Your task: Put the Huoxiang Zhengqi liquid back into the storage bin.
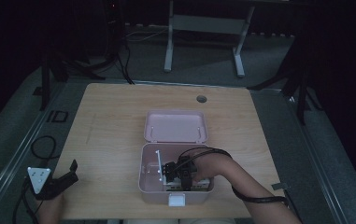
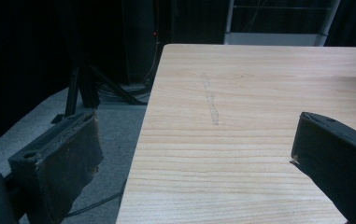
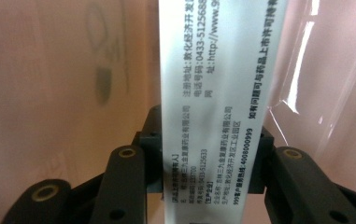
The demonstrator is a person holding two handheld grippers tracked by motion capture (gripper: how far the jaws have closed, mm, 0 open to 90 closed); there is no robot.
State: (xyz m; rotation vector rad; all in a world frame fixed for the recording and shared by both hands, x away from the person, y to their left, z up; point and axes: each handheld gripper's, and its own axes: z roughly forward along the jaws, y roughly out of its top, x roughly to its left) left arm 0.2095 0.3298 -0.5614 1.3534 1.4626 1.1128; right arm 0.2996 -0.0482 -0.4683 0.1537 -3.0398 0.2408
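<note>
White carton: a printed medicine box (image 3: 222, 107) is sitting clamped between the right gripper (image 1: 178, 170) jaws, inside the pink case (image 1: 148, 179).
Long axis: box is running straight out from the jaws, narrow faces under the pads, printed face toward the cam.
Box vs case: it's standing near the front wall, down in the tray; open lid (image 1: 175, 126) is lying flat behind.
R jaws: closing on the box, gripping it across its thin width.
L gripper (image 1: 61, 182): jaws are standing wide apart, nothing between them, resting at the wooden table (image 2: 259, 93) near-left corner, well apart from the case.
Nearer hand: R, by far.
Next, prob.: lifting or seating the box along that axis.
</note>
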